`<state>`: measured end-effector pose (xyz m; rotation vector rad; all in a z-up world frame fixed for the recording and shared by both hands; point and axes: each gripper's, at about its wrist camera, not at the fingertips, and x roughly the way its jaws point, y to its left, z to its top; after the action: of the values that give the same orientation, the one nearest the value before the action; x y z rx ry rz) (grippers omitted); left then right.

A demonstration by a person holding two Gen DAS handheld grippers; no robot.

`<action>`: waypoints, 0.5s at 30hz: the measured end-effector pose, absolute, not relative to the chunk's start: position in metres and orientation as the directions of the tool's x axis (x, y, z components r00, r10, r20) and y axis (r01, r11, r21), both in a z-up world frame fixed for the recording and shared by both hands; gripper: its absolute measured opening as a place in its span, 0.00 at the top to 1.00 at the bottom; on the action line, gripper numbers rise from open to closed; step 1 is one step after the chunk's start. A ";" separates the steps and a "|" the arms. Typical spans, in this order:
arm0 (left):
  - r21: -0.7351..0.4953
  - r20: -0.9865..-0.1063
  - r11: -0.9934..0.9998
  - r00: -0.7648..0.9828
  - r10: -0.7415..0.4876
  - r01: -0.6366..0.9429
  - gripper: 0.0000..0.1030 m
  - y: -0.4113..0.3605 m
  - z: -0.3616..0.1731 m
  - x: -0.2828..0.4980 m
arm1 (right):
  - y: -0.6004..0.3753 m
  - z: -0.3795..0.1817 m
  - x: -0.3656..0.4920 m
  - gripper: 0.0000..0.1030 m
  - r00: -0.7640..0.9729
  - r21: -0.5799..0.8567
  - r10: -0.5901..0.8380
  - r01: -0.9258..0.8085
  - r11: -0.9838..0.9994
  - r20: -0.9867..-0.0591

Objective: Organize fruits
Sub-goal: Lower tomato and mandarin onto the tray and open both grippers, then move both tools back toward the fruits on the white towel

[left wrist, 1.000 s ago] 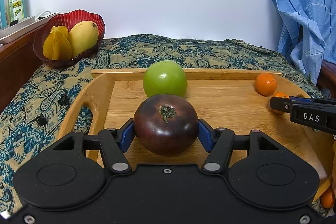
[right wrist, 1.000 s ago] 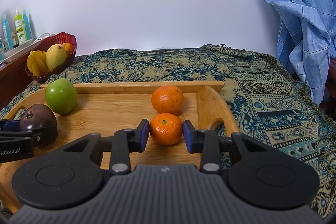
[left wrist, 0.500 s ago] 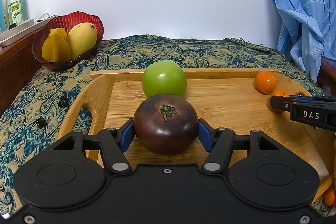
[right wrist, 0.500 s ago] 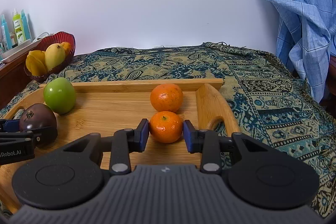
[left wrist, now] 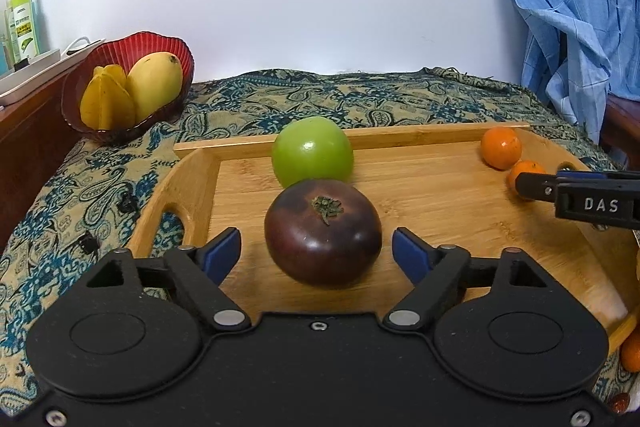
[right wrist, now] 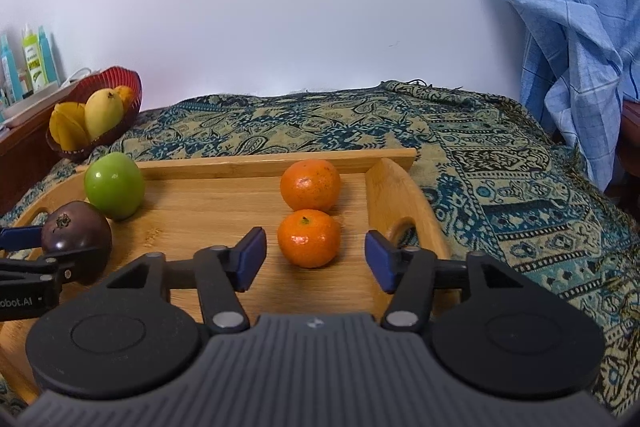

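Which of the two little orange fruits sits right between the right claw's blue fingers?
The nearer orange mandarin, with the green stem dot on top. The other mandarin sits behind it, by the wooden tray's back wall.

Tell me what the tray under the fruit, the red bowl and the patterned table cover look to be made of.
Light rectangular tray: probably bamboo or wood, with fine straight grain and a matt finish. Scalloped red bowl: likely glass or glossy plastic, since its rim looks translucent and shiny; which one is unclear. Teal and tan paisley table cover: woven fabric, matt, with folds and a frayed fringe at the far edge.
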<state>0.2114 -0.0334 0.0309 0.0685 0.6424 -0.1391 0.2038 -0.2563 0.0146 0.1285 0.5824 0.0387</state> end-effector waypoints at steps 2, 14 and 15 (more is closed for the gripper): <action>0.014 -0.603 0.989 0.790 -0.110 0.148 0.18 -0.031 0.032 0.207 | -0.259 0.015 0.201 0.26 0.839 0.140 0.073 0.004 0.990 -0.539; -0.017 -0.590 0.982 0.791 -0.161 0.187 0.09 -0.025 0.043 0.150 | -0.260 0.030 0.136 0.12 0.944 0.156 0.064 -0.013 0.988 -0.323; -0.019 -0.586 0.982 0.794 -0.164 0.189 0.08 -0.024 0.044 0.143 | -0.259 0.031 0.129 0.11 0.954 0.151 0.054 -0.010 0.988 -0.295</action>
<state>0.1431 -0.0244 0.0437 0.0416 0.6261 -0.1897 0.1292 -0.2589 0.0311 0.1489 0.3029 0.0327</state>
